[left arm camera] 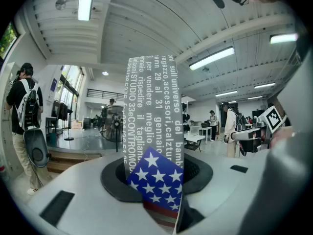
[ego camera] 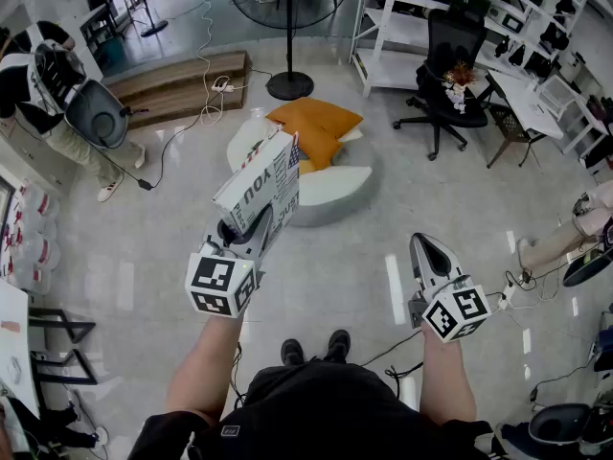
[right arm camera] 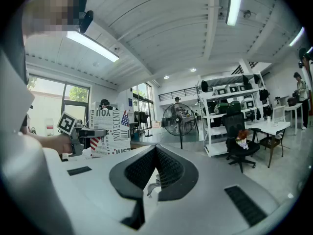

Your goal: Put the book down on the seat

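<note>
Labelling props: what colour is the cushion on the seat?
The cushion is orange; head view shows it best.

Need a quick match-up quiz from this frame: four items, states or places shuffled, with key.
Items
1. book
2. right claw
3. orange cushion
4. black office chair

States or places
A. lies on the white round seat
B. shut, with nothing in it
C. stands in front of the white shelves
D. clamped in the left claw, held up off the seat

Pairs: 1-D, 2-B, 3-A, 4-C
</note>
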`<state>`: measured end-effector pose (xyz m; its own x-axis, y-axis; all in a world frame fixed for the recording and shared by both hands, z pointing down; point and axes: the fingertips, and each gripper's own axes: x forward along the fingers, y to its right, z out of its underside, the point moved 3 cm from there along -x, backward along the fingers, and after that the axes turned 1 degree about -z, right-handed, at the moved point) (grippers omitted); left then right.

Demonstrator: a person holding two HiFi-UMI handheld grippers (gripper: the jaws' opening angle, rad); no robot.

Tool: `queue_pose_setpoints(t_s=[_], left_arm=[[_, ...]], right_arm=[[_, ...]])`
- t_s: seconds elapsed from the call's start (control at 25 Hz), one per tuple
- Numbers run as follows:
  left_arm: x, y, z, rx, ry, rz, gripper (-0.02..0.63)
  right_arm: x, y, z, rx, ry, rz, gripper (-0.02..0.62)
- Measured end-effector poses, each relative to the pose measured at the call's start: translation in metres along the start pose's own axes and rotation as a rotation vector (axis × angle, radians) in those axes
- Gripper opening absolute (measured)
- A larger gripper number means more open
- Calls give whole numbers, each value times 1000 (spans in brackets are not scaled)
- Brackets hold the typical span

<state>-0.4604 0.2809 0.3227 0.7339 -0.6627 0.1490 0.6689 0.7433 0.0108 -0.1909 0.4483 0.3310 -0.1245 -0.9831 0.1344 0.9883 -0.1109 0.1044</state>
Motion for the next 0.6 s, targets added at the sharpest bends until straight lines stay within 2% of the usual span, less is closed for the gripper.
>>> queue_pose_setpoints(t_s=[0.2, 0.44, 0.6], left_arm=[[-9, -2, 15, -18, -26, 10, 156], [8, 24, 15, -3, -41, 32, 156], [20, 44, 15, -2, -56, 38, 156]], right_arm=[[-7, -16, 0, -3, 5, 6, 12], [-23, 9, 4, 23, 13, 34, 12], [-32, 19, 0, -11, 19, 8, 13]])
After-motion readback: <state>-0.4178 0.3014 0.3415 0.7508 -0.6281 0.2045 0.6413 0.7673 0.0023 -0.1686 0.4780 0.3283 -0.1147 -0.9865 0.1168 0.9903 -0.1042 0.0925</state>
